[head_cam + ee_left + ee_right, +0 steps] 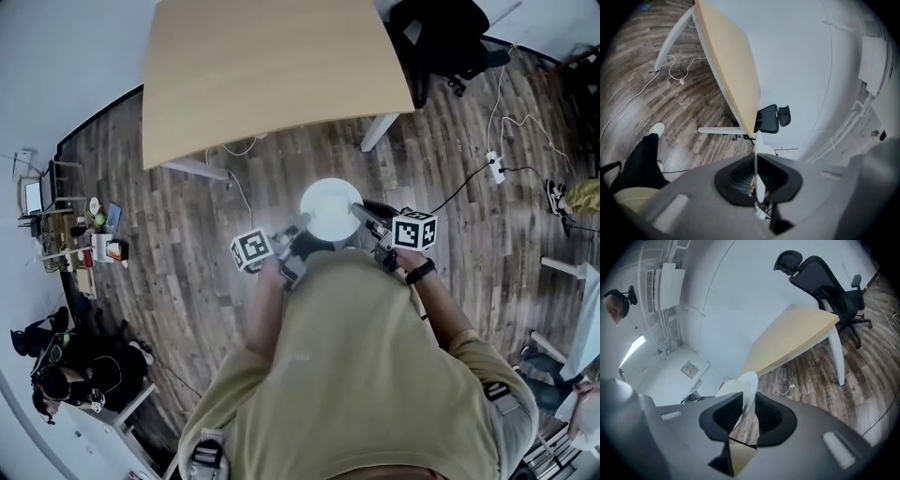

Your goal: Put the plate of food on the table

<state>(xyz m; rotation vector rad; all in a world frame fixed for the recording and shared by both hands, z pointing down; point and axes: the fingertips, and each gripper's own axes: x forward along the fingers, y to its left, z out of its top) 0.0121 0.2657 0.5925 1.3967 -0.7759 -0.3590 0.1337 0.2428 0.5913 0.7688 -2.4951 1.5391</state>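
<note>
A round white plate (330,208) hangs over the wood floor just in front of the light wooden table (272,75); I see no food on it. My left gripper (302,228) is shut on its near-left rim and my right gripper (359,210) grips its right rim. In the left gripper view the plate (759,145) shows edge-on, pinched between the pads of the left gripper (757,161), with the table (726,61) beyond. The right gripper view has the plate's rim (745,383) slanting through the narrow gap of the right gripper (746,401), and the table (797,333) lies ahead.
A black office chair (441,37) stands at the table's far right corner. A power strip with cables (495,167) lies on the floor to the right. A small cluttered shelf (84,234) and a seated person (75,375) are at the left.
</note>
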